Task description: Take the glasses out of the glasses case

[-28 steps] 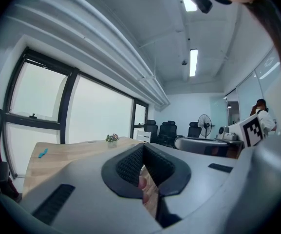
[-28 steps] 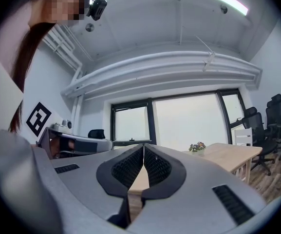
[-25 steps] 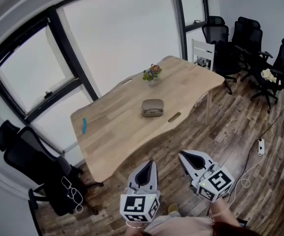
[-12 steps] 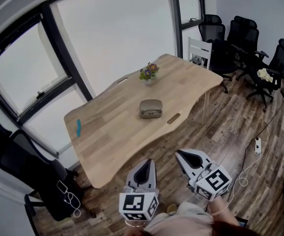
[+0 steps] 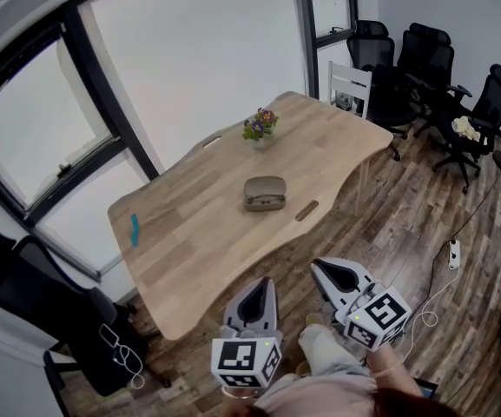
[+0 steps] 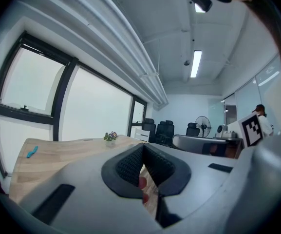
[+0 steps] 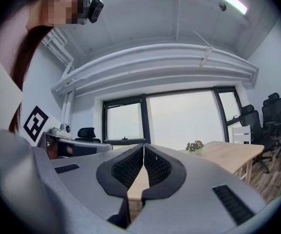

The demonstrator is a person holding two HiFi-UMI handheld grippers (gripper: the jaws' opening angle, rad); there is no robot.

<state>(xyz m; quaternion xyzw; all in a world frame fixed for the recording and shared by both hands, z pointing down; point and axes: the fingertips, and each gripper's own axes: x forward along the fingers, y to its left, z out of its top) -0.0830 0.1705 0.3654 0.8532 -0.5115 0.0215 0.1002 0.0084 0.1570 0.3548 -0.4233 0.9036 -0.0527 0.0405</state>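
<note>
A grey-brown glasses case lies closed in the middle of the wooden table, far from both grippers. My left gripper hangs over the floor just off the table's near edge, jaws shut and empty. To its right my right gripper is held at the same height, also shut on nothing. In the left gripper view the shut pads point across the table. From the right gripper view the table shows with the pads closed. The glasses are not visible.
A small vase of flowers stands at the table's far side, a blue object near its left end, and a wooden slot by the front edge. Black office chairs crowd the back right; another chair sits at left. A power strip lies on the floor.
The head view has shifted slightly, so the table and case sit a little lower left in frame. Both grippers stay shut in about the same place.
</note>
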